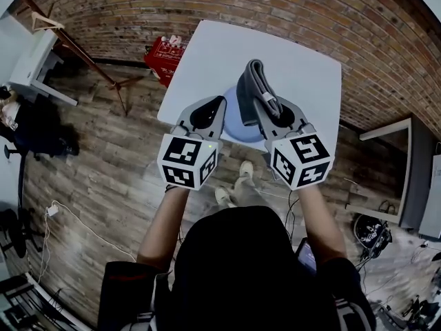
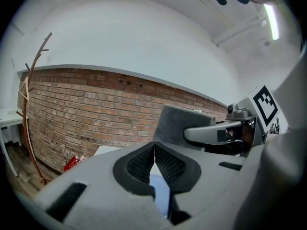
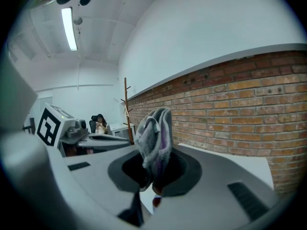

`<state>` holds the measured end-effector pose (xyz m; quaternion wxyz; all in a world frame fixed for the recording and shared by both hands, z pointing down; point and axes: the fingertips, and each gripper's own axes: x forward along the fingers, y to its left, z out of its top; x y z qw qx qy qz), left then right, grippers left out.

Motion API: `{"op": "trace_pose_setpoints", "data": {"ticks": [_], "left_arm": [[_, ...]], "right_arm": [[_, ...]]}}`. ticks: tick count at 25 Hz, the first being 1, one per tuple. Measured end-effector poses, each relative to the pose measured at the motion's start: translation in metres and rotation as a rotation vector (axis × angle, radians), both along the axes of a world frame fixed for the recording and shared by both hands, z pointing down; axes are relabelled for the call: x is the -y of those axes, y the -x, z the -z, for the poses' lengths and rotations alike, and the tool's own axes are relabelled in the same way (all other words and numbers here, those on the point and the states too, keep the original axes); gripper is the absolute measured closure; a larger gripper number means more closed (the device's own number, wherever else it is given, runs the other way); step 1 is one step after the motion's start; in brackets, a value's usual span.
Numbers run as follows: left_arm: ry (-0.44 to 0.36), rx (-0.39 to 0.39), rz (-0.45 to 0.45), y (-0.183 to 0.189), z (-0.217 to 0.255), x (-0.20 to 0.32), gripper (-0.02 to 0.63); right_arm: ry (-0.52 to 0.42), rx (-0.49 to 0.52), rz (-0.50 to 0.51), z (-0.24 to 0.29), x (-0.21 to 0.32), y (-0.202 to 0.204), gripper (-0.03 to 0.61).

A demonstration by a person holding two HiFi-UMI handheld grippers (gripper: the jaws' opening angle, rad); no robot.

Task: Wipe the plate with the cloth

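A pale blue plate (image 1: 238, 126) lies on the white table (image 1: 303, 74) near its front edge, between my two grippers. My right gripper (image 1: 265, 107) is shut on a folded grey cloth (image 1: 253, 88), which stands up above the plate's far side; in the right gripper view the cloth (image 3: 156, 133) rises out of the jaws. My left gripper (image 1: 215, 109) hovers at the plate's left rim with its pads (image 2: 165, 164) meeting at the tips. Blue of the plate (image 2: 160, 190) shows through the gap below them. The cloth (image 2: 184, 123) also appears in the left gripper view.
A red box (image 1: 164, 52) and a wooden coat stand (image 1: 83, 54) are on the plank floor left of the table. A brick wall (image 1: 331, 19) runs behind it. A white desk (image 1: 31, 64) is far left. A seated person (image 3: 100, 123) is in the distance.
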<state>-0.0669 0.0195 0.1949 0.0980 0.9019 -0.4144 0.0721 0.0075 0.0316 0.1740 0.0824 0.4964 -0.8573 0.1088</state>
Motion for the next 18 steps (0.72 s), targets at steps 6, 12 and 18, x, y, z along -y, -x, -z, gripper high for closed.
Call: {"op": "trace_pose_setpoints", "data": {"ticks": [6,12,18], "left_arm": [[0.032,0.007,0.009,-0.004,-0.011,0.017,0.594],[0.066,0.004,0.001,-0.015,-0.021,0.035,0.594],[0.093,0.026,0.022,-0.017,-0.038,0.053,0.594]], "right_arm": [[0.024,0.011,0.008,-0.012,0.019,-0.006,0.528],[0.043,0.004,0.036,-0.024,0.039,-0.012,0.528],[0.069,-0.007,0.044,-0.036,0.059,-0.022,0.528]]}}
